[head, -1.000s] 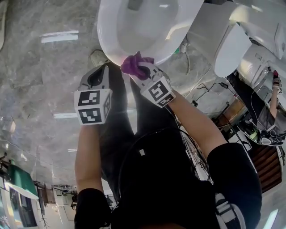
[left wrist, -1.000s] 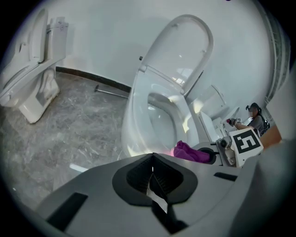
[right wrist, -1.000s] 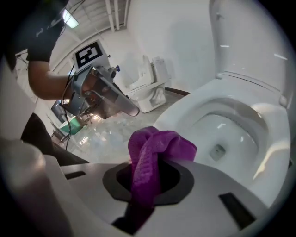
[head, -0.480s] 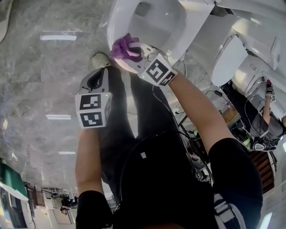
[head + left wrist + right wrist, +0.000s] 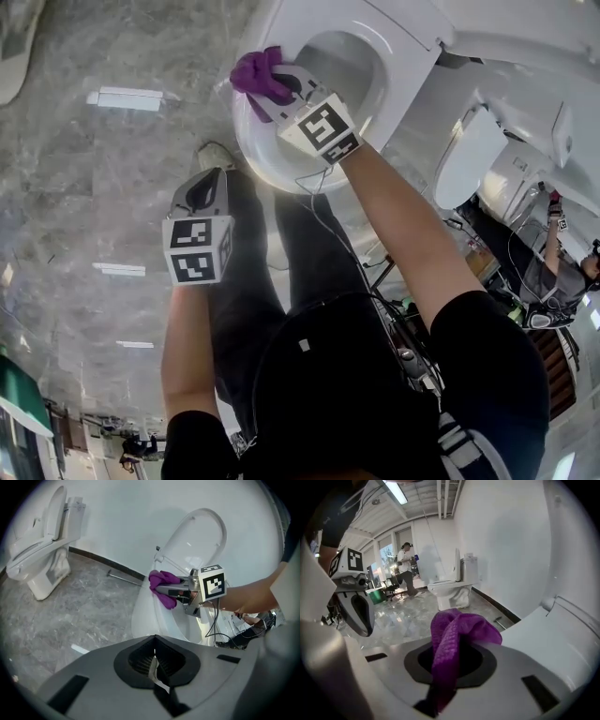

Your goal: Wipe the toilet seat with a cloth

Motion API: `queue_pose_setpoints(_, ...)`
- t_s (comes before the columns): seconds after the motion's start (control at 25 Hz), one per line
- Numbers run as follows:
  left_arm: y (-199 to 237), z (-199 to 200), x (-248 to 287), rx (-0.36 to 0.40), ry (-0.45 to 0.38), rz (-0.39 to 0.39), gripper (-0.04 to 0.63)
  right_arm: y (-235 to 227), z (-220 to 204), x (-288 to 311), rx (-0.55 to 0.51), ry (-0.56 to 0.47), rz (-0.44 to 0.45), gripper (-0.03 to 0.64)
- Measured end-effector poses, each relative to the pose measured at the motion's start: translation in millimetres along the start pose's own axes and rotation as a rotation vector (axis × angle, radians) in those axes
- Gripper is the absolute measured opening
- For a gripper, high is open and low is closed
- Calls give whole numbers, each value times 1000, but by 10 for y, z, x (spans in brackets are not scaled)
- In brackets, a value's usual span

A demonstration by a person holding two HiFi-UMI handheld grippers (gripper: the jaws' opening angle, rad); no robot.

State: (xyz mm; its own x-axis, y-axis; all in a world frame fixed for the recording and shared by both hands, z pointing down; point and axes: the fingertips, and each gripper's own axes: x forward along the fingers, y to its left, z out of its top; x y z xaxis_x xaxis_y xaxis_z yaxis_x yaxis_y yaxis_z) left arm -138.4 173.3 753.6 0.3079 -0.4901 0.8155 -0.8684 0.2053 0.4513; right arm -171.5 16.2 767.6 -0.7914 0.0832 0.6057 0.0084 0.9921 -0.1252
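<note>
right gripper [image 5: 274,90] clamping cloth [image 5: 256,73], slid from toilet seat [image 5: 272,175] front to its side | left gripper [image 5: 154,661] closed, empty

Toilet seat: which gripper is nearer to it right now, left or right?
Right. The right gripper, shut on the purple cloth, is at the toilet seat rim; the left gripper hangs shut, apart from it, over the floor.

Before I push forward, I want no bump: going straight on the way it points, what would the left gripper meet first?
Probably the toilet bowl, on its outer side just below the purple cloth in the right gripper; depth unclear.
</note>
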Motion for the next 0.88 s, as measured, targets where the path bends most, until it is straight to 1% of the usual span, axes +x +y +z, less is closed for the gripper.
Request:
queue_pose_setpoints(0.28, 94, 205, 20, -8, -2, 12, 9, -891, 215, 102, 19, 16, -123, 52)
queue_pose_setpoints(0.4, 95, 297, 58, -13, -8, 11, 9, -1312, 325, 142, 26, 54, -169, 52)
queue_pose_setpoints(0.52, 99, 358, 84, -21, -13, 8, 9, -1673, 411, 185, 6, 105, -216, 52)
queue_pose_setpoints(0.68, 100, 452, 114, -25, -18, 5, 9, -2203, 524, 179, 3, 148, -306, 52)
queue_pose_setpoints(0.76, 93, 490, 143, -31, -26, 2, 9, -2375, 565, 169, 11, 163, -316, 52)
queue_pose_setpoints(0.88, 105, 478, 171, -32, -23, 4, 9, -2382, 586, 161, -7, 145, -316, 52)
